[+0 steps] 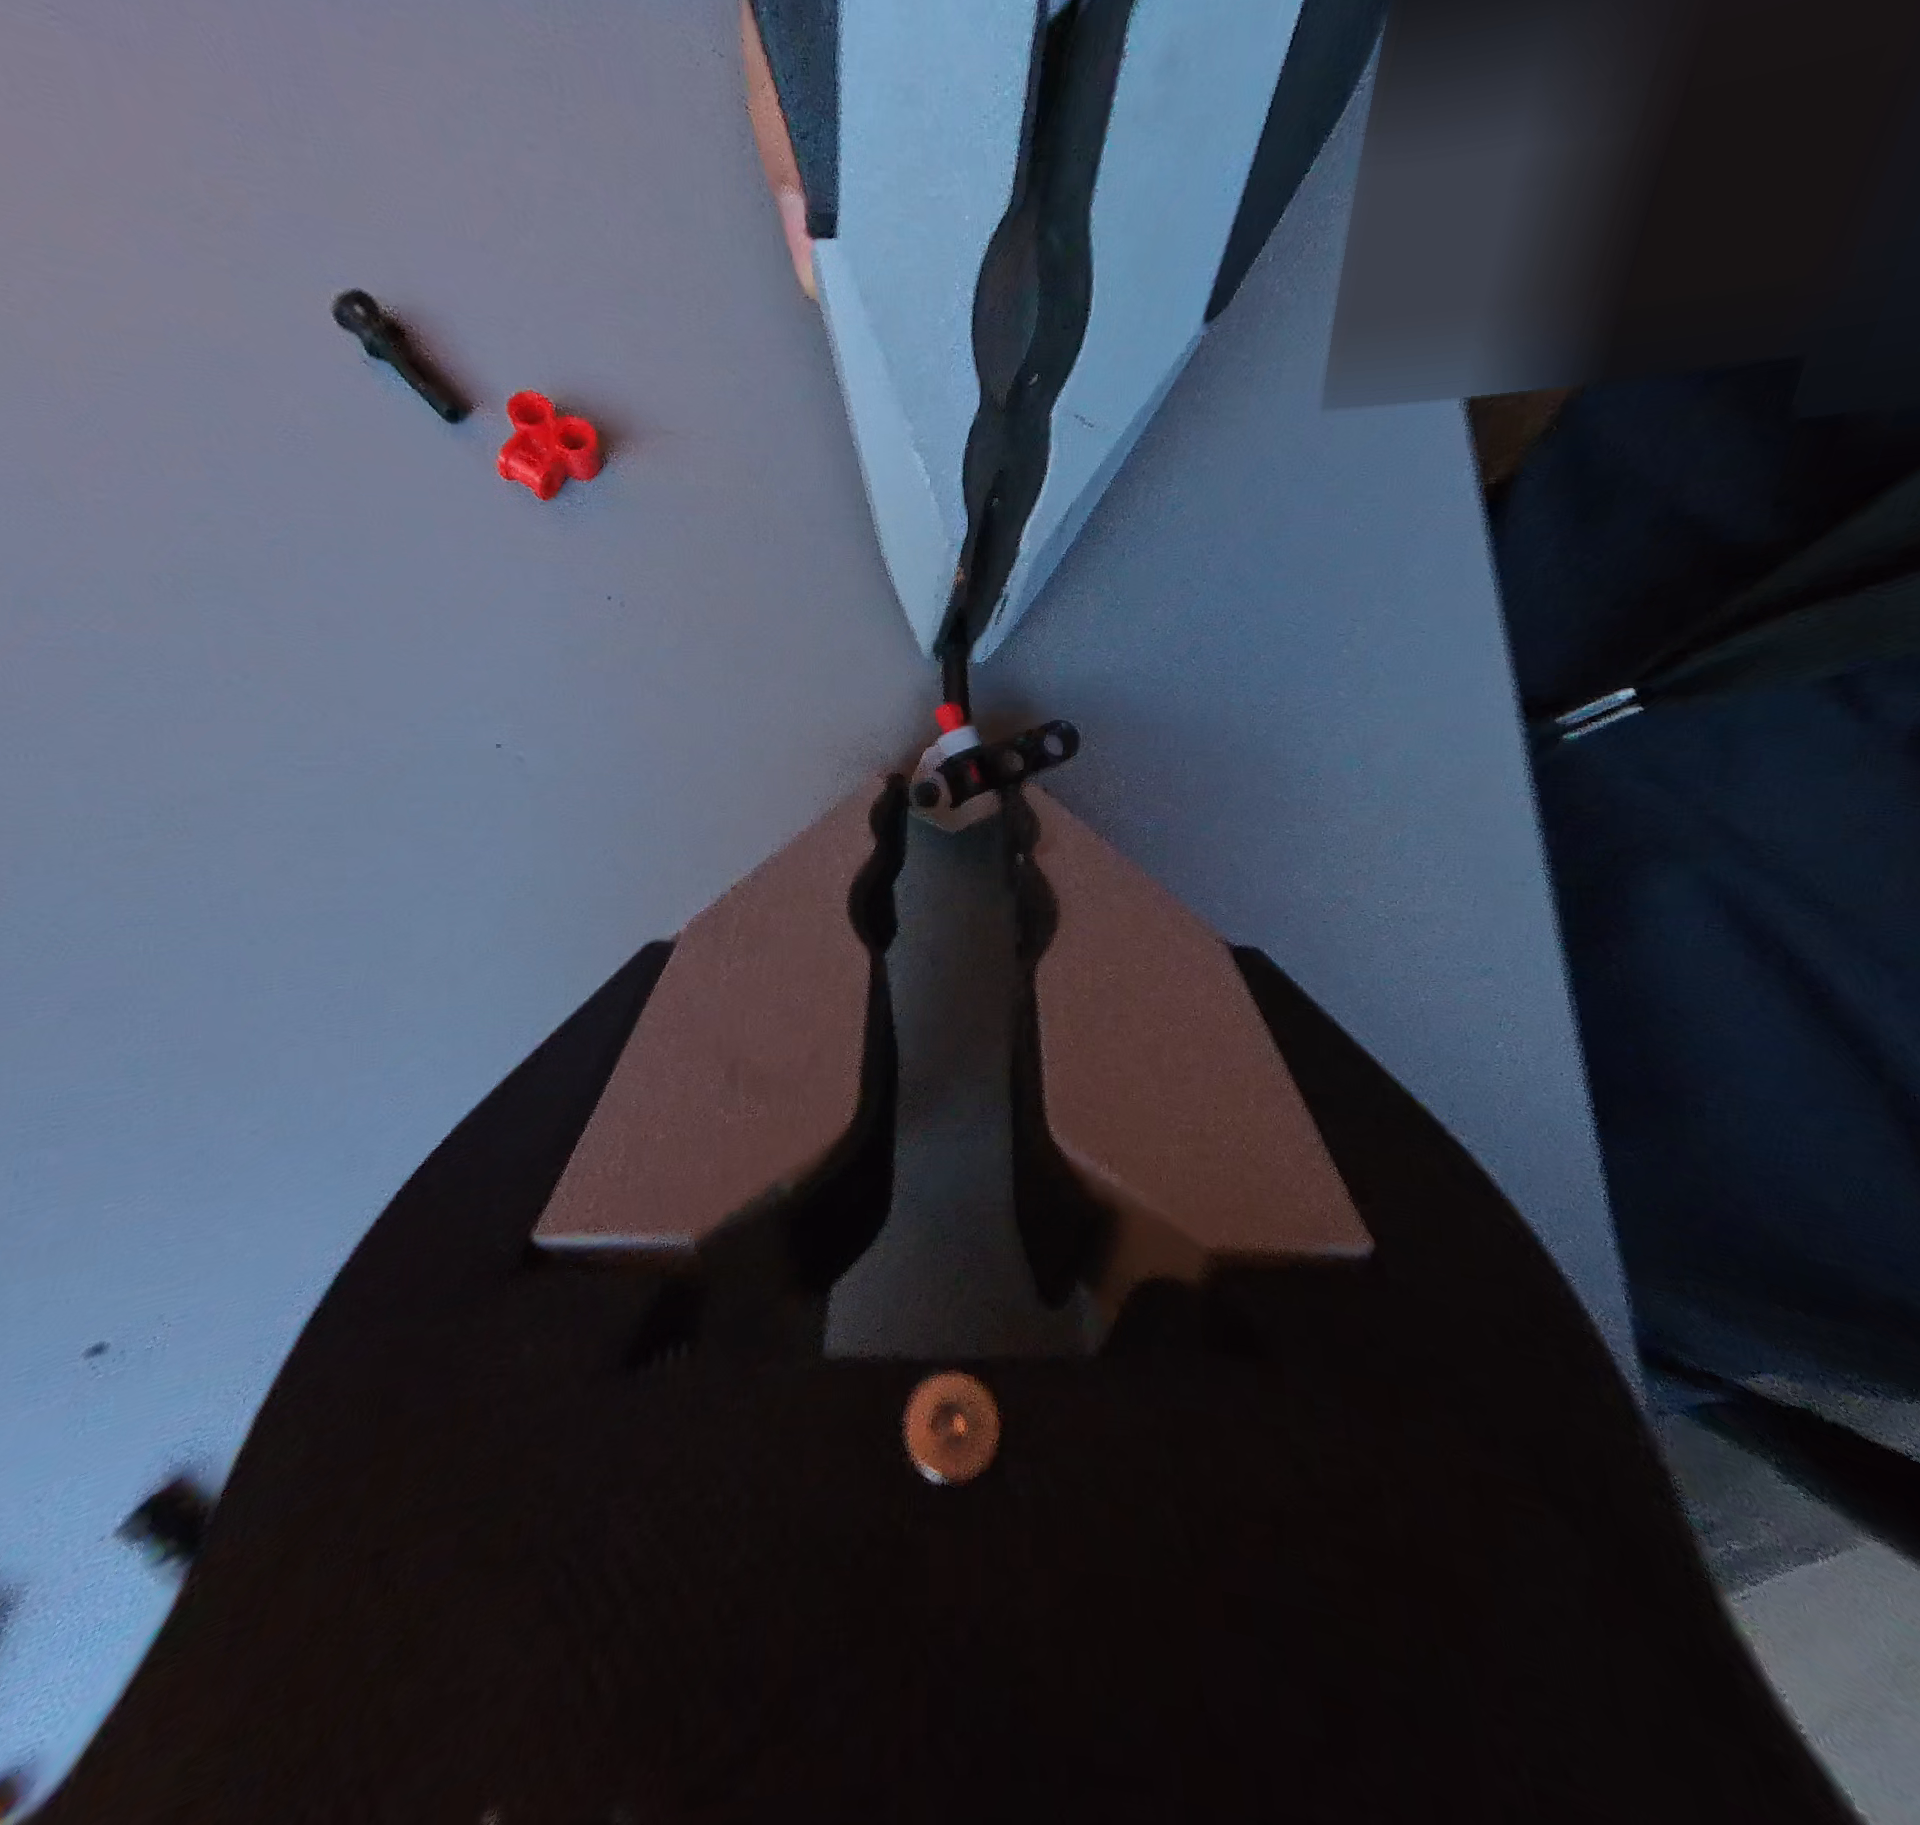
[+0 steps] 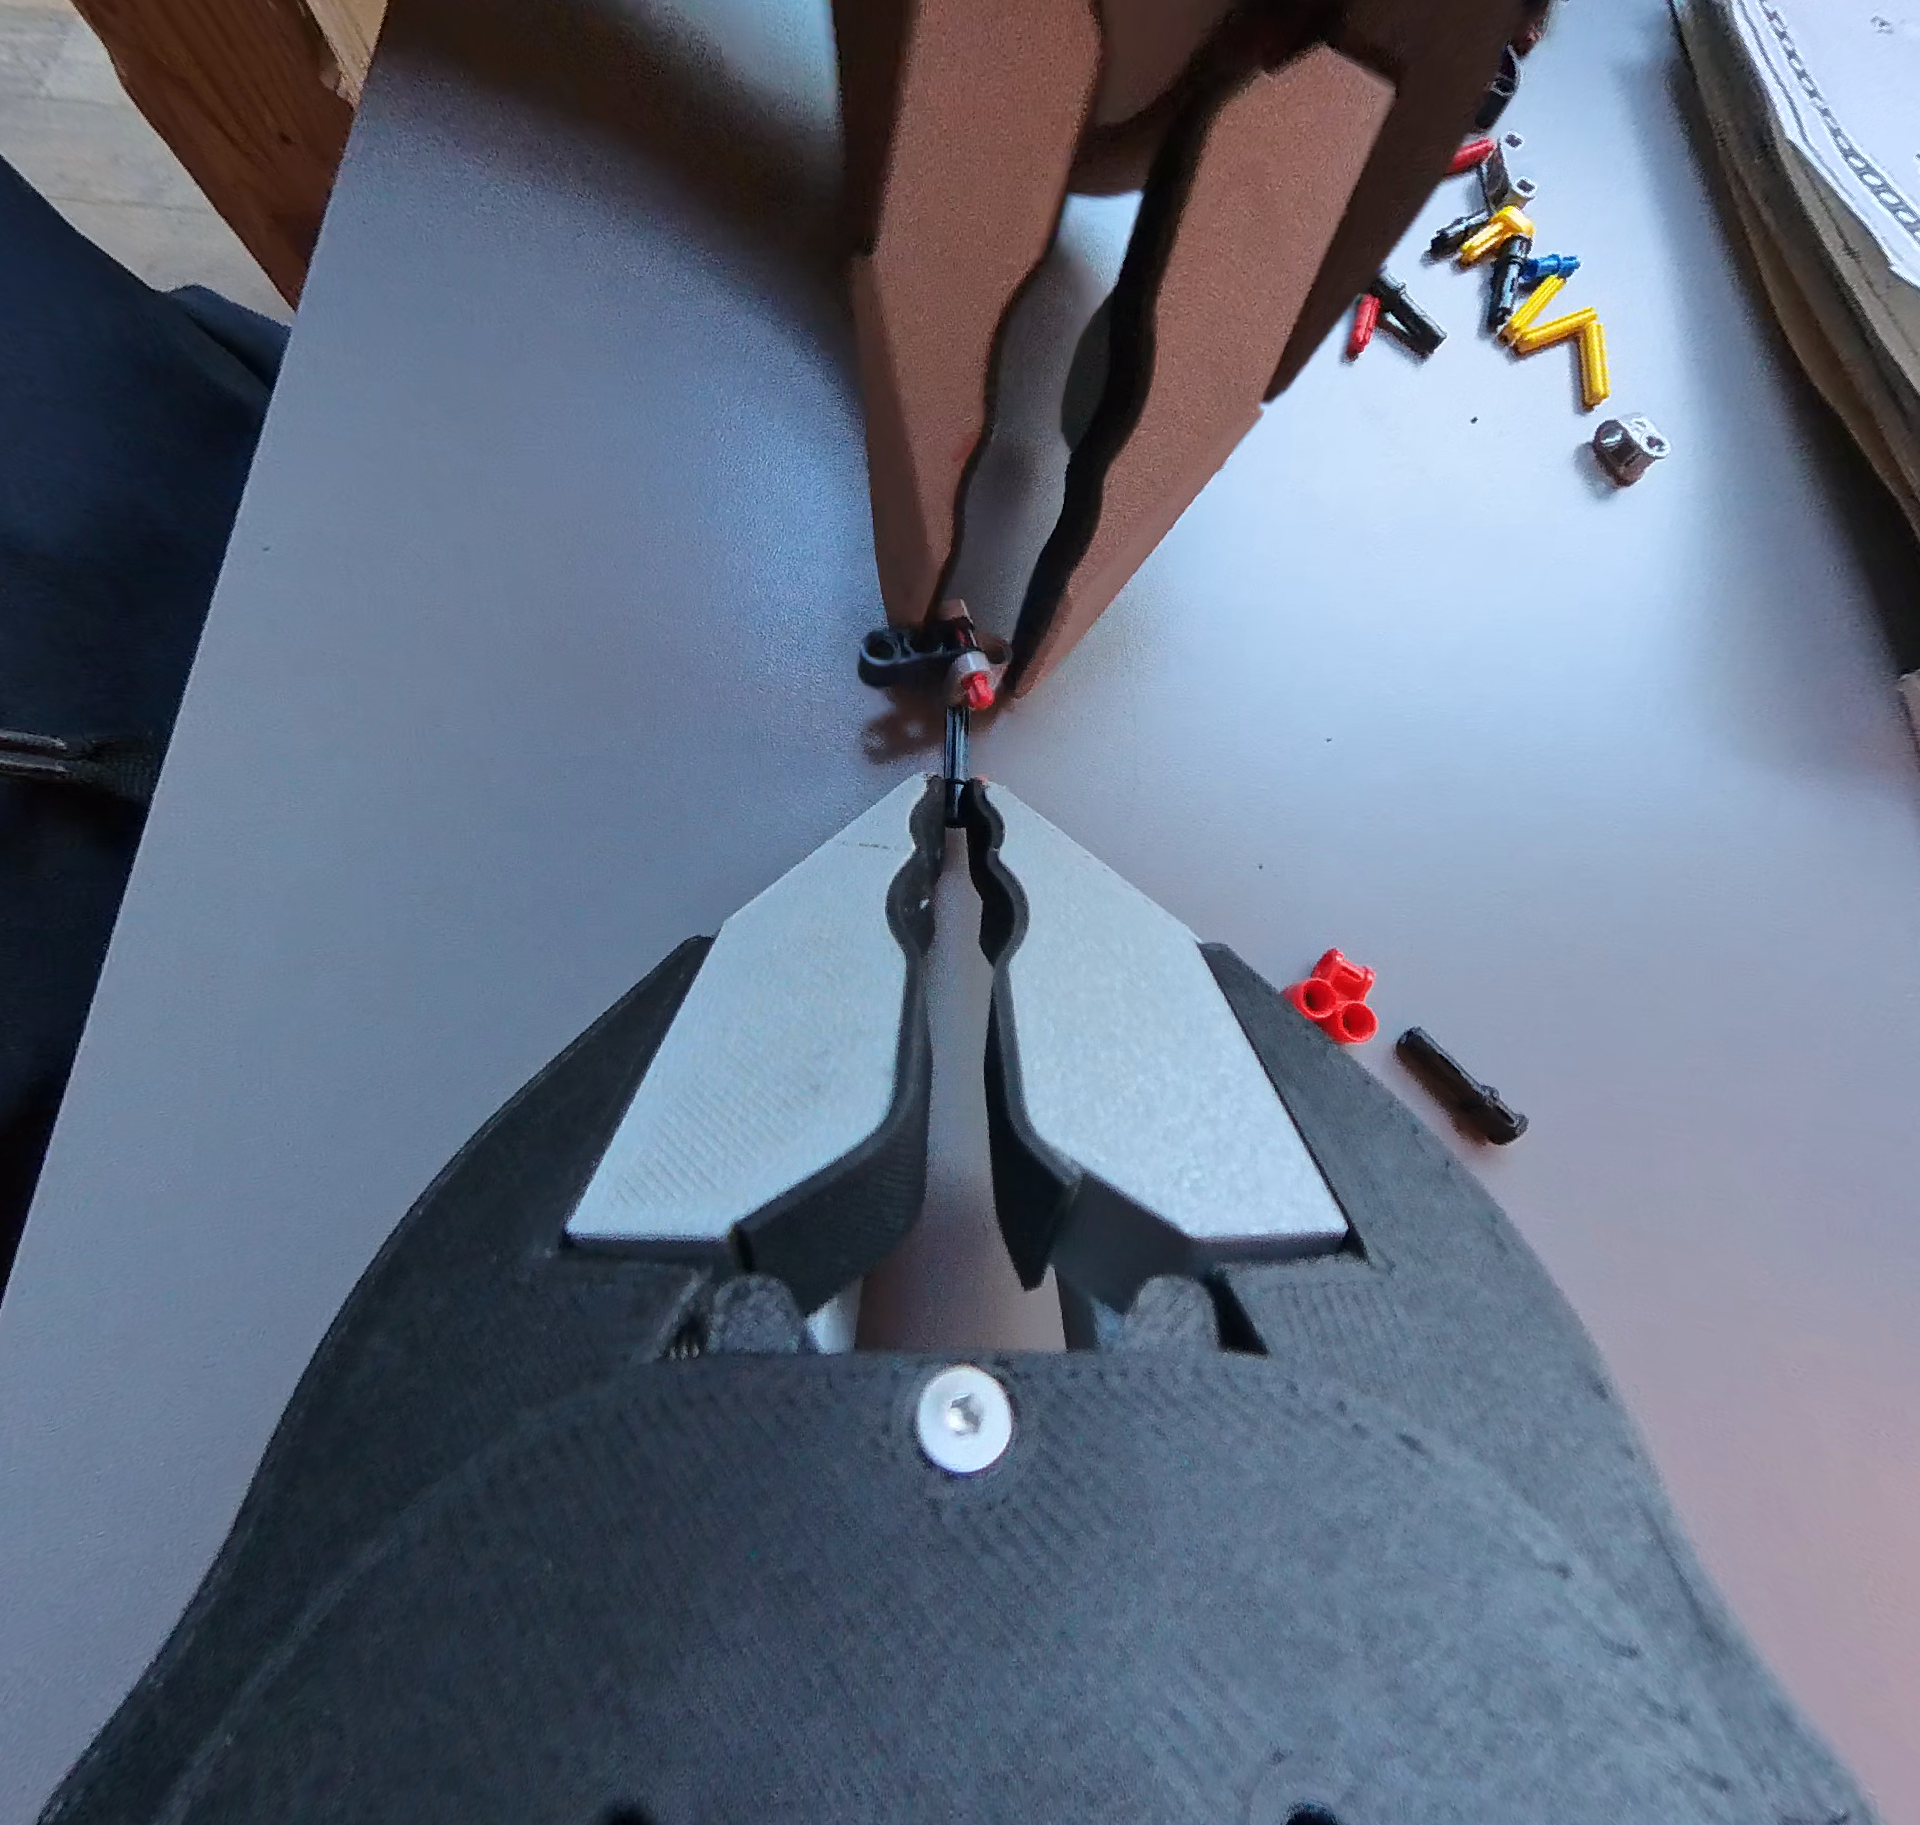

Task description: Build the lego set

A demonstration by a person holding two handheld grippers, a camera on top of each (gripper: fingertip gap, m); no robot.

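— Where the two grippers meet over the grey table [image 2: 520, 528], what is each holding?

— The right gripper [image 2: 953, 801], with pale fingers, is clamped on the near end of a thin black axle [image 2: 954, 736]; both pads press it. The axle's long axis runs straight ahead along the fingers, towards the left gripper [image 1: 951, 799].

— And the left one?

— Brown fingers, set narrow around a small assembly [image 1: 961, 767]: a grey bush with a red pin tip, and a black beam [image 1: 1023, 749] with holes jutting sideways, across the axle's line. It sits at the fingertips, but whether both pads press it is hard to make out.

— Any writing?

— Only a stack of printed paper [image 2: 1808, 113] at the far right, cut off by the edge; the print is too small to read.

— What else lies about?

— A red connector [image 2: 1333, 996] and a black pin [image 2: 1460, 1086] just beside the right gripper, and a scatter of yellow, black, red and blue pieces [image 2: 1507, 279] farther off, partly hidden behind the left gripper. A blurred patch covers the left view's upper right corner.
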